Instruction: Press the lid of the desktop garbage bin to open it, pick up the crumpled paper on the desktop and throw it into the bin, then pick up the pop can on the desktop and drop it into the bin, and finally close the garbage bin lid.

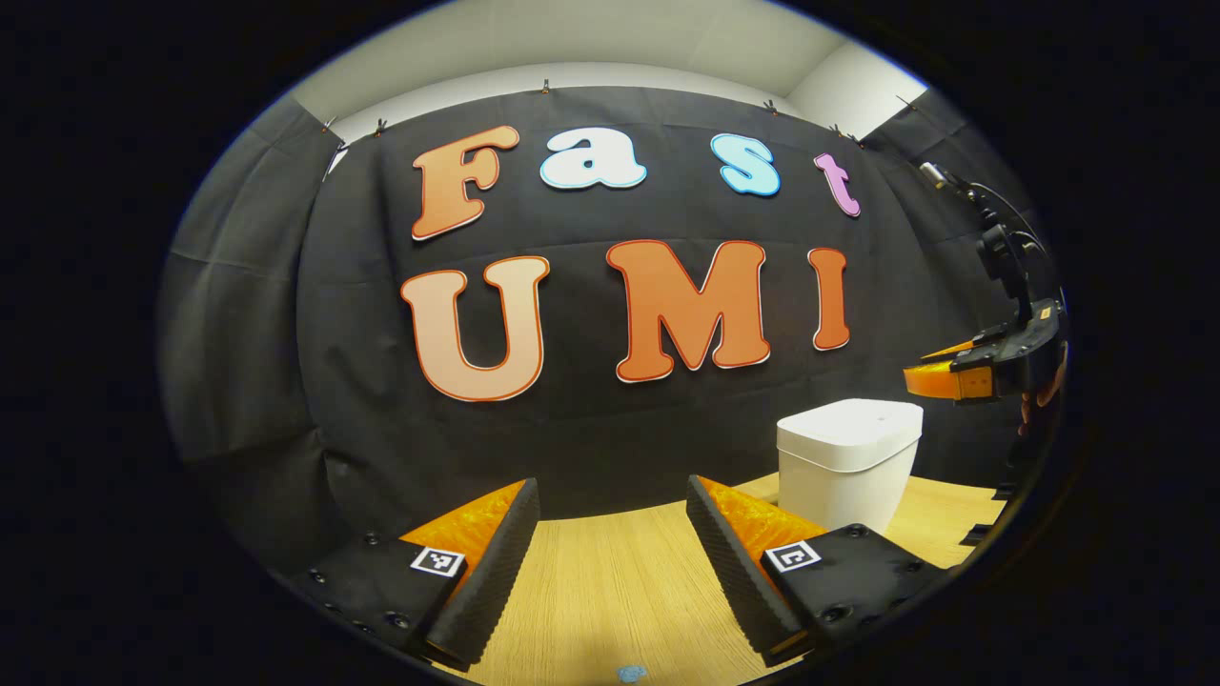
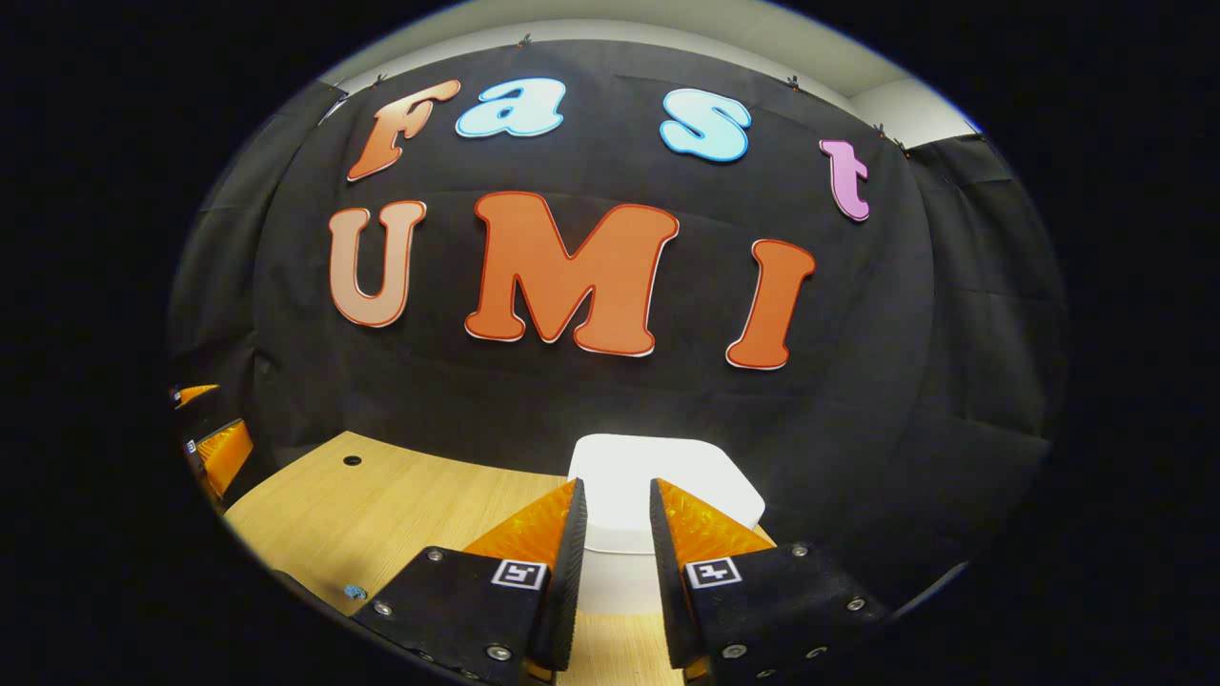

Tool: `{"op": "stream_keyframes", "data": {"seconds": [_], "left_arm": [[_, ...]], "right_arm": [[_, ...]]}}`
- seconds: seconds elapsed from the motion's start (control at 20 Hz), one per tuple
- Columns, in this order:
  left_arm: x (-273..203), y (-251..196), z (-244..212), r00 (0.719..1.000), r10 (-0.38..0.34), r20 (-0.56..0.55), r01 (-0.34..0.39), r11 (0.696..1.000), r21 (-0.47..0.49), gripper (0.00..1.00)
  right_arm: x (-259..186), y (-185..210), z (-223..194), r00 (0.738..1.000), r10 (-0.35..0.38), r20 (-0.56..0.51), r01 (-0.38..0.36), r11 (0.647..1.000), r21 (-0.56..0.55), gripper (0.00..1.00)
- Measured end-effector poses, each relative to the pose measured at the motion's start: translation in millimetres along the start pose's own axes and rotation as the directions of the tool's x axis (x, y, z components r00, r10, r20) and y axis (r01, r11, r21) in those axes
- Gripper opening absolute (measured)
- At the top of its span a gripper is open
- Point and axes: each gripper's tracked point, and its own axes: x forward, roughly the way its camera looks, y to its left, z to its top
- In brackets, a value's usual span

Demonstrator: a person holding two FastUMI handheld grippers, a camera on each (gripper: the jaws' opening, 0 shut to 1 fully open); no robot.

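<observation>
Black cloth wall (image 1: 610, 419), wooden desktop (image 1: 610, 591)

bin (image 1: 848, 462) on table (image 1: 610, 591) | right claw (image 1: 939, 381) above (lid shut)

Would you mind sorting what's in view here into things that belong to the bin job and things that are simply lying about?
Belongs to the job:
- white garbage bin, lid down
- right hand-held gripper, fingers narrowly apart, above the bin's lid
- left hand-held gripper, open over the desktop

Just lying about:
- small blue speck on the desktop
- round hole in the desktop
</observation>
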Motion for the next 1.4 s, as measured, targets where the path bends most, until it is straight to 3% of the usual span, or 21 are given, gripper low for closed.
{"op": "stream_keyframes", "data": {"seconds": [0.25,0.45,0.85,1.05,1.4], "left_arm": [[3,5,-7,1.000,0.004,-0.017,-0.004,1.000,-0.006,0.98],[10,13,-6,0.998,0.061,-0.028,-0.061,0.998,0.011,0.96],[30,-5,-4,0.993,0.106,-0.048,-0.105,0.994,0.025,0.99],[36,-18,-5,0.992,0.110,-0.061,-0.107,0.993,0.038,0.95],[35,-31,-8,0.985,0.147,-0.090,-0.142,0.988,0.057,0.99]], "right_arm": [[18,-4,10,1.000,-0.008,0.006,0.008,1.000,0.009,0.14],[45,-17,3,1.000,-0.002,-0.030,0.003,1.000,0.028,0.01],[88,-52,-27,0.995,0.001,-0.097,0.005,0.998,0.061,0.01],[101,-49,-48,0.989,0.050,-0.139,-0.041,0.997,0.069,0.01],[111,-40,-72,0.976,0.103,-0.194,-0.088,0.993,0.084,0.01]]}}
